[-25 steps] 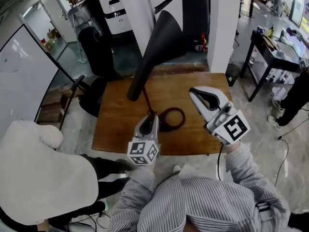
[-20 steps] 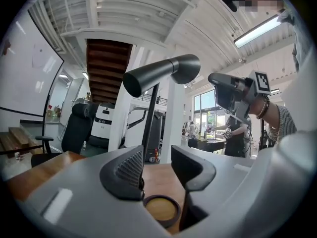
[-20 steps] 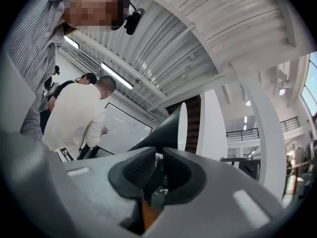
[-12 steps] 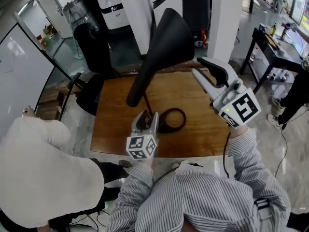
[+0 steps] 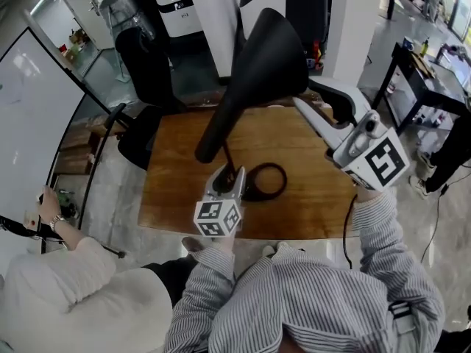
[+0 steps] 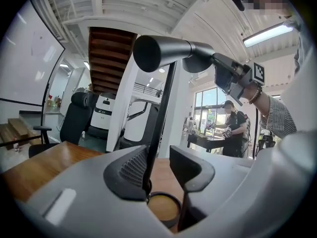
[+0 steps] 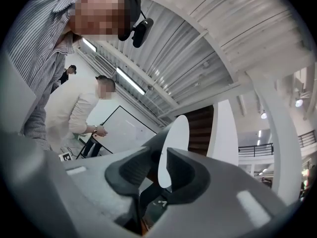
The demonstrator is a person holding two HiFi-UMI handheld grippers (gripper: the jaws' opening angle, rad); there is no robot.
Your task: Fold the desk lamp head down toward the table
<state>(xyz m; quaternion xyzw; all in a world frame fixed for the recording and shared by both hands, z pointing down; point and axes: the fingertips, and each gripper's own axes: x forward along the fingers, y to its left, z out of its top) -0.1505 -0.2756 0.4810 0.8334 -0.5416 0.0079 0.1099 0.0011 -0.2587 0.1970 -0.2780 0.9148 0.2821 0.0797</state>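
My left gripper (image 5: pixel 229 175) sits low over the near part of the desk (image 5: pixel 176 175), with its marker cube (image 5: pixel 217 218) toward me. Its jaws are released, a little apart. The lamp's thin dark stem (image 6: pixel 161 108) stands up between them. The stem lies against one pad (image 6: pixel 130 168), and a sliver of wood shows between it and the other pad. Just beyond and below the tips, the lamp's black ring base (image 5: pixel 282 184) lies flat on the desk.

From this gripper the stem climbs to the lamp head (image 5: pixel 257 57), a black cone. The narrow end of the cone hangs right above my left gripper. The cone widens up and away toward my right gripper. The head is raised well clear of the desk, not folded down.

My right gripper (image 7: pixel 160 175) is held high, level with the head, above and to the right of my left one. Its cube (image 5: pixel 379 160) is also toward me. Its jaws are unclenched and apart. The rim of the cone's wide mouth stands between them, and the pale inside of the shade shows in the gap. I cannot tell whether either pad touches the rim.

Past the right gripper's tips, a person in a pale top (image 7: pixel 74 108) stands by a whiteboard (image 7: pixel 124 133).
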